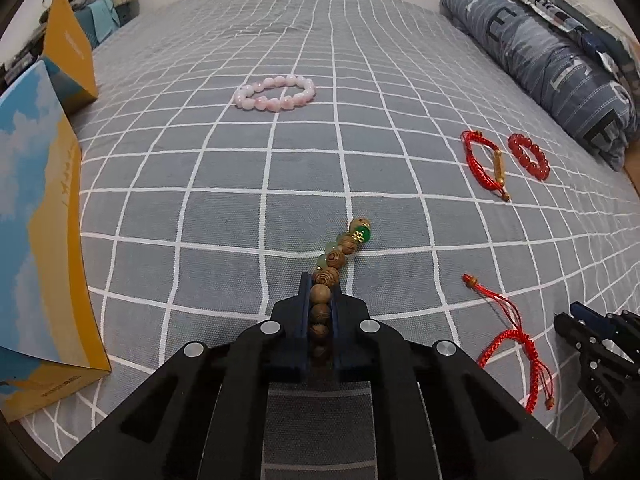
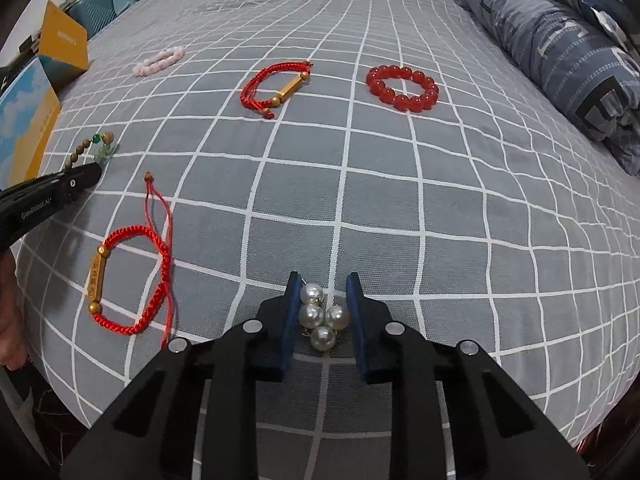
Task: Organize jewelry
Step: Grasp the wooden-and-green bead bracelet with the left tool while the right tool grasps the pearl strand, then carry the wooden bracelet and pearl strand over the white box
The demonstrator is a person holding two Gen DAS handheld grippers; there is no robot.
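My left gripper (image 1: 322,286) is shut on a wooden bead bracelet (image 1: 338,258) with green beads, whose far end rests on the grey checked bed cover (image 1: 240,184). My right gripper (image 2: 323,280) is open around a cluster of pearl beads (image 2: 322,316) that lies on the cover between its blue pads. A pink bead bracelet (image 1: 275,92) lies further back. A red cord bracelet with a gold tube (image 2: 276,86) and a red bead bracelet (image 2: 402,88) lie ahead of the right gripper. A second red cord bracelet (image 2: 132,276) lies to its left.
A yellow and blue box (image 1: 40,240) stands at the bed's left edge, with a yellow box (image 1: 70,60) behind it. A folded blue quilt (image 1: 552,60) lies along the right side. The left gripper shows in the right wrist view (image 2: 52,192).
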